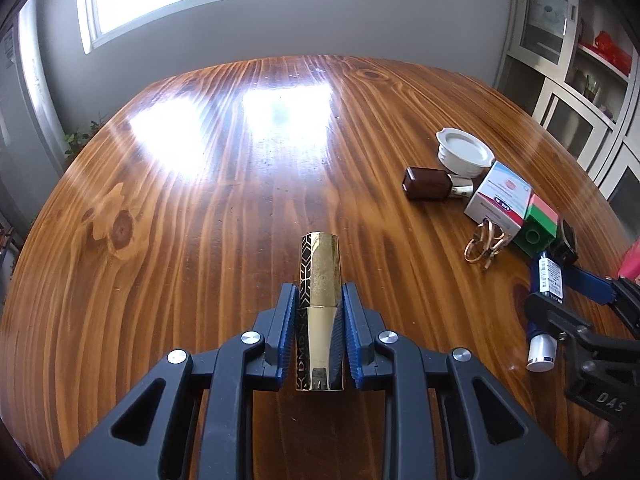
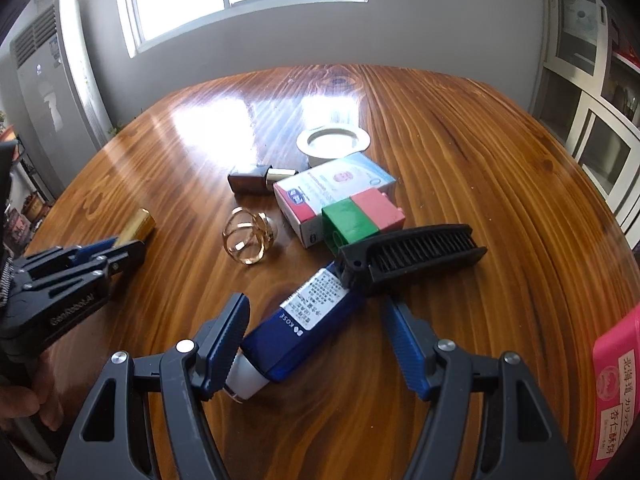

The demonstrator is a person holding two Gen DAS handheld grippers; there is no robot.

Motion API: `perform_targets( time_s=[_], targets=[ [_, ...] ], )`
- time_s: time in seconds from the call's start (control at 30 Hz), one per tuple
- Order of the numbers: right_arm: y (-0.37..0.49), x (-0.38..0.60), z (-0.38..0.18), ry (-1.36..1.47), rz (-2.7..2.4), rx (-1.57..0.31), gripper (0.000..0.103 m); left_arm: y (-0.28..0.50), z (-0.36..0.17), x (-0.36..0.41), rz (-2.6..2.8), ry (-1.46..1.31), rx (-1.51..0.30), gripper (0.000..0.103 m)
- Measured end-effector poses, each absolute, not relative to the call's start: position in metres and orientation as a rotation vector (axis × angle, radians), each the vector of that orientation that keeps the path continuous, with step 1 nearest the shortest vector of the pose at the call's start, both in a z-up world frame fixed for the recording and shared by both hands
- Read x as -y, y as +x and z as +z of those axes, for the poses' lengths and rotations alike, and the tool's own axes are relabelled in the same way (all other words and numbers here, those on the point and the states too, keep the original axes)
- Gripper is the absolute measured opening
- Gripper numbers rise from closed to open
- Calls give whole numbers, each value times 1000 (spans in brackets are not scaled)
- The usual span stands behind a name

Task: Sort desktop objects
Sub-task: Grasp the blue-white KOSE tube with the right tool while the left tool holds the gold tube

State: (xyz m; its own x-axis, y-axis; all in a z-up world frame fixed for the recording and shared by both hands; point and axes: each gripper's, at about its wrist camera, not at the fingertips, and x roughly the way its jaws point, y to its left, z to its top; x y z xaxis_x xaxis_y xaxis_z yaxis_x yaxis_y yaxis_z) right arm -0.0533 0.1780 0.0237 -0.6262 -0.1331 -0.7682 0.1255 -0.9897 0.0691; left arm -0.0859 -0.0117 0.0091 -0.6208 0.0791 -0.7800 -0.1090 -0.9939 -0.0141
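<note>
A: What is shown from the left wrist?

B: The left gripper [image 1: 318, 300] is seen clenched on a gold and black patterned cosmetic tube [image 1: 319, 308], held above the glossy wooden tabletop [image 1: 192, 200].

A: And from the right wrist?

B: The right gripper [image 2: 316, 330] is seen with its fingers [image 2: 230, 336] spread, astride a dark blue squeeze tube with a white cap [image 2: 296, 330] lying on the tabletop; whether the left pad touches the cap cannot be told. A black folding comb [image 2: 412, 254] and a pink carton [image 2: 616, 396] are shown clearly only here. In both views a white ceramic dish [image 2: 334, 142], a brown bottle [image 1: 426, 182] and gold rings [image 2: 248, 240] are seen.
</note>
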Motion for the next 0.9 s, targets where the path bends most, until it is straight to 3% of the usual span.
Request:
perform_targets(
  time_s=[0.07, 0.13, 0.2, 0.3, 0.9],
  targets=[
    [-53, -178, 21, 1289, -2697, 7, 72, -84, 9, 10, 2734, -1313, -55, 25],
    [-50, -178, 21, 1284, -2687, -6, 64, -82, 9, 8, 2731, -1312, -57, 25],
    [-47, -177, 21, 1281, -2697, -39, 46, -80, 9, 7, 2726, -1311, -57, 25],
    [-44, -179, 23, 1275, -2689, -38, 35, -77, 10, 5, 2721, -1308, -60, 25],
    [-23, -184, 23, 1261, -2659, -5, 33, -70, 12, -3, 2713, -1286, -81, 26]
  ],
)
